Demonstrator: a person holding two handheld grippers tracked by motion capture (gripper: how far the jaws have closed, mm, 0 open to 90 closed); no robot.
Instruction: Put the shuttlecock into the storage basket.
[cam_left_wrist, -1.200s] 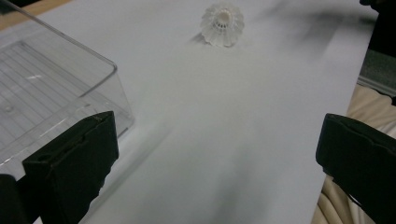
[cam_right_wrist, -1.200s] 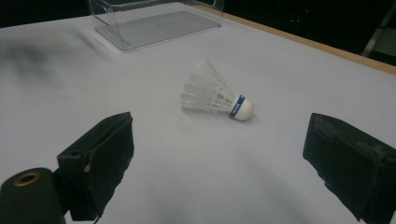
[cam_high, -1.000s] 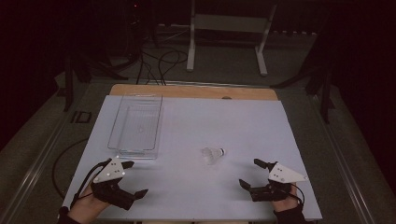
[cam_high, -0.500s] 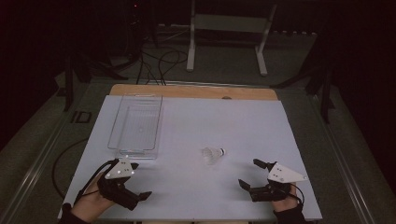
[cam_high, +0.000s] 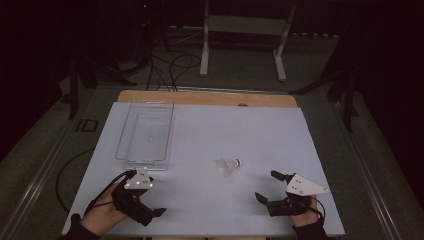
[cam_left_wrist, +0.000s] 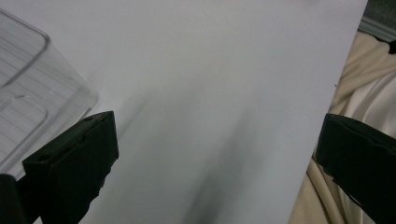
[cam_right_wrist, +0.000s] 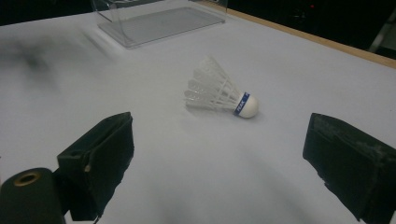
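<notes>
We see a white feather shuttlecock (cam_high: 228, 165) lying on its side near the middle of the desk (cam_high: 260, 130), cork tip toward the right, well apart from the clear plastic bin (cam_high: 146, 131) standing on the far left. Our right gripper (cam_high: 270, 189) rests at the near right edge with its jaws wide apart, pointed at the shuttlecock; in the right gripper view the shuttlecock (cam_right_wrist: 220, 93) lies between the jaws but farther off, not touched. Our left gripper (cam_high: 147, 212) sits at the near left, jaws also apart and empty, just beside the bin's near corner (cam_left_wrist: 28, 88). We judge the shuttlecock very light and prone to roll, its feather skirt fragile, so we would close gently on the firm cork tip or the blue band beside it.
</notes>
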